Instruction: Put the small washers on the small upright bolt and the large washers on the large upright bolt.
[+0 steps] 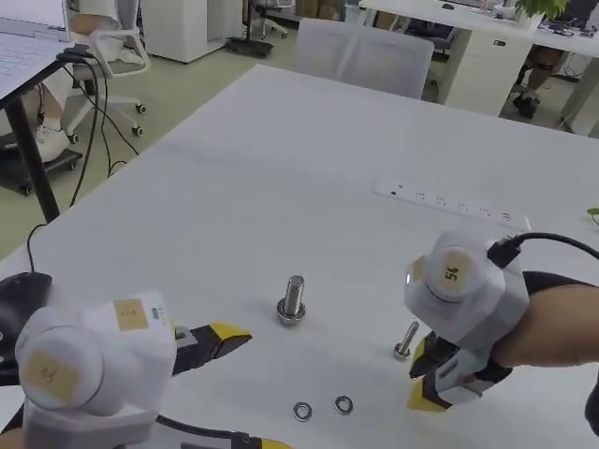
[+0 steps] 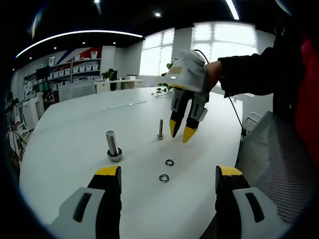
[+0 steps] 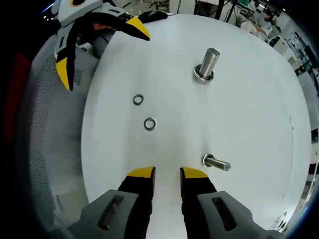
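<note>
**Both washers still loose on the table, nothing gripped**

Using the large bolt (image 1: 292, 301) (image 2: 113, 146) (image 3: 207, 64) as the reference point. It's standing head-down, threads up, on the white table (image 1: 281, 168). There's a ring-looking bit round its base, but I honestly can't tell if that's a washer or just the bolt's head.

The small bolt (image 1: 406, 340) (image 2: 160, 129) (image 3: 216, 163) is off to the large bolt's right in the head view, well apart from it, and it looks upright in the left gripper view.

The first washer (image 1: 301, 411) (image 2: 164, 178) (image 3: 138, 99) lies flat on the person's side of the large bolt. The second washer (image 1: 343, 405) (image 2: 169, 162) (image 3: 150, 123) is just beside it, on the side towards the small bolt. They aren't touching, and both look about the same size to me.

The left gripper (image 1: 245, 388) (image 2: 168, 172) (image 3: 99, 50) sits to the left of the large bolt, nearer the person, jaws spread wide with nothing between them.

The right gripper (image 1: 423, 379) (image 2: 181, 133) (image 3: 167, 173) is on the far side of the small bolt from the large bolt. It's pointing down at the table right next to the small bolt, jaws a little way apart and empty.

A power strip (image 1: 454, 204) (image 2: 122, 105) lies beyond the large bolt, further up the table.
</note>
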